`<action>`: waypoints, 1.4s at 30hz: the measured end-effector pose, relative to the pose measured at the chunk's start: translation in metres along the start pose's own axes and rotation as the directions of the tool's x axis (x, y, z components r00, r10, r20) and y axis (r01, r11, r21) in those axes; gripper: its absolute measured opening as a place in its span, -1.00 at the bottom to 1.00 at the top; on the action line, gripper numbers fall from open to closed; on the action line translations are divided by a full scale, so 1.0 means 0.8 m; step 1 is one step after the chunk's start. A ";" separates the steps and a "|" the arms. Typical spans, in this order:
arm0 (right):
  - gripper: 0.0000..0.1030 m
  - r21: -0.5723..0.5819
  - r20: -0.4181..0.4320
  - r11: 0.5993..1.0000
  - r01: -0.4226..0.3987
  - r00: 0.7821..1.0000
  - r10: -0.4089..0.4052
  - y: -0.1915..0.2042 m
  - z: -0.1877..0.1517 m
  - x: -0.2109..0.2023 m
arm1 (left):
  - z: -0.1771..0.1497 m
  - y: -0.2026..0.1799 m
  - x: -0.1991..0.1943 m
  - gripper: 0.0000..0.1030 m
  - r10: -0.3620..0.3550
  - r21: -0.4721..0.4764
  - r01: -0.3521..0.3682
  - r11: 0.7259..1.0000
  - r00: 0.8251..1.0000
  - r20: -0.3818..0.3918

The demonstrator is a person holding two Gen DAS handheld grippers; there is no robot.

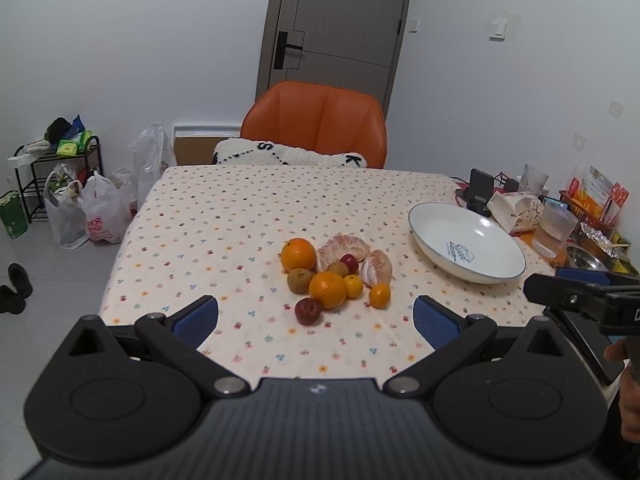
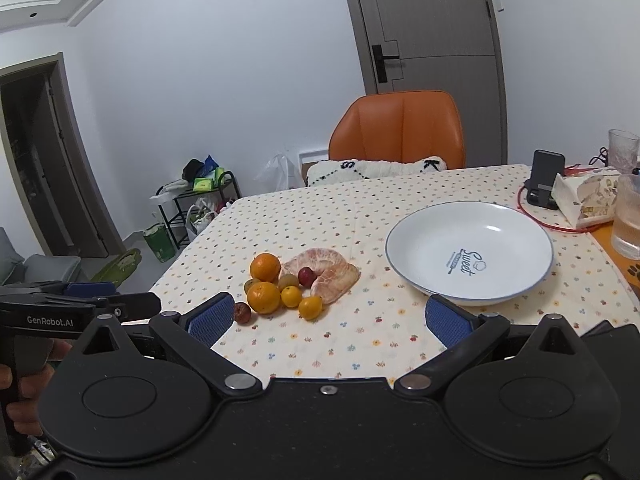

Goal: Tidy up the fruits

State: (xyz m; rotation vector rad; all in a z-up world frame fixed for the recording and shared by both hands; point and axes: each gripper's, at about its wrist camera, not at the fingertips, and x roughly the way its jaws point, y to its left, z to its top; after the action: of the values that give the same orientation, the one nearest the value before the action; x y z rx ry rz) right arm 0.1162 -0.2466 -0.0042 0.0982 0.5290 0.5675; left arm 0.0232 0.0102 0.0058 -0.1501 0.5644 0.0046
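1. Two grippers in view, both spread wide, nothing between the pads: left gripper [image 1: 316, 320] at lower centre of the left wrist view, right gripper [image 2: 330, 318] at lower centre of the right wrist view.
2. Fruit pile [image 1: 334, 276] sits mid-frame on the dotted tablecloth [image 1: 240, 216], ahead of the left gripper, not touched.
3. Pile contents: two big oranges [image 1: 298, 255] [image 1: 327, 290], two small oranges [image 1: 353, 286] [image 1: 379, 295], two peeled pomelo pieces [image 1: 342, 249] [image 1: 376, 267], small red fruit [image 1: 349, 263], dark wrinkled red fruit [image 1: 308, 311] nearest the camera, brownish round fruits [image 1: 299, 280].
4. White plate [image 2: 416, 240] at centre right of the right wrist view, right of the pile, apart from it, no fruit on it.
5. Orange chair [image 1: 316, 124] behind the table's far edge, upper centre.
6. Glass [image 1: 558, 232], phone stand [image 1: 480, 188] and clutter at right edge.
7. Hand [image 2: 24, 384] on the left gripper's handle, lower left of the right wrist view.
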 end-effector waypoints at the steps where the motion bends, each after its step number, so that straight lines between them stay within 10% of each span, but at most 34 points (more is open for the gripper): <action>1: 1.00 0.004 -0.002 1.000 -0.008 1.000 0.008 -0.002 0.000 0.004 | 0.001 0.000 0.003 1.00 0.000 -0.003 0.000 1.000 1.000 -0.001; 42: 0.07 0.108 -0.188 0.983 -0.148 0.968 0.166 -0.024 -0.007 0.145 | -0.011 0.016 0.142 0.02 -0.021 -0.065 0.011 0.998 0.988 -0.154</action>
State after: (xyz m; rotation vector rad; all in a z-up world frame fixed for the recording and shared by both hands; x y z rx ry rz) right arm 0.2057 -0.2009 -0.0661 0.1752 0.7444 0.7118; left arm 0.1141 0.0176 -0.0640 -0.2191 0.7181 -0.0045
